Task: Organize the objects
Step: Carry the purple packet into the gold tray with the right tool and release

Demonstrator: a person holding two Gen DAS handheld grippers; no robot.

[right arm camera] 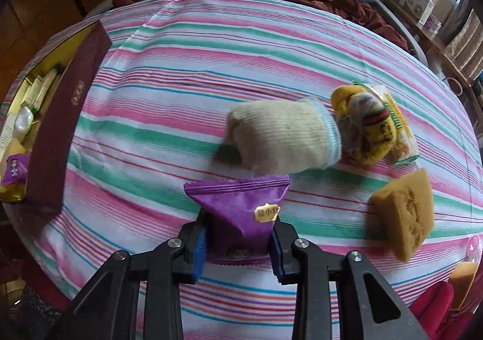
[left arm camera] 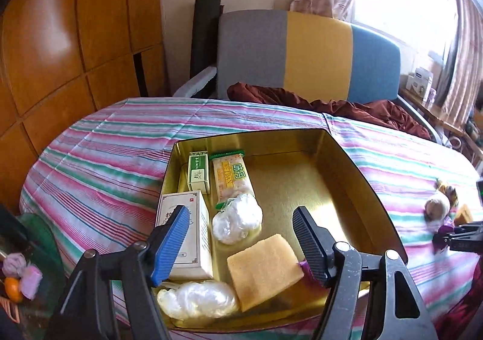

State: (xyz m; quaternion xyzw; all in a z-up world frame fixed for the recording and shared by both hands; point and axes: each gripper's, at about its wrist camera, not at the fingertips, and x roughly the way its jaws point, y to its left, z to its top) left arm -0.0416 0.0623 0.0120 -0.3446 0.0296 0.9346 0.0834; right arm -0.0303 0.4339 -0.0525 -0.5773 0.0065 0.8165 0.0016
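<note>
Your right gripper [right arm camera: 238, 245] pinches purple packet [right arm camera: 241, 204]; left gripper [left arm camera: 241, 245] spread over half-filled tin [left arm camera: 377, 189]; socks [right arm camera: 283, 140], sponge [right arm camera: 404, 213] wait at 2 o'clock.

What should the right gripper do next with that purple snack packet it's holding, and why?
Probably carry it left toward the gold tin. The right gripper is shut on the purple packet, above the striped cloth, while the tin sits at the far left with bare floor beside the yellow sponge. The left gripper is open over the tin, so keep clear of it.
</note>
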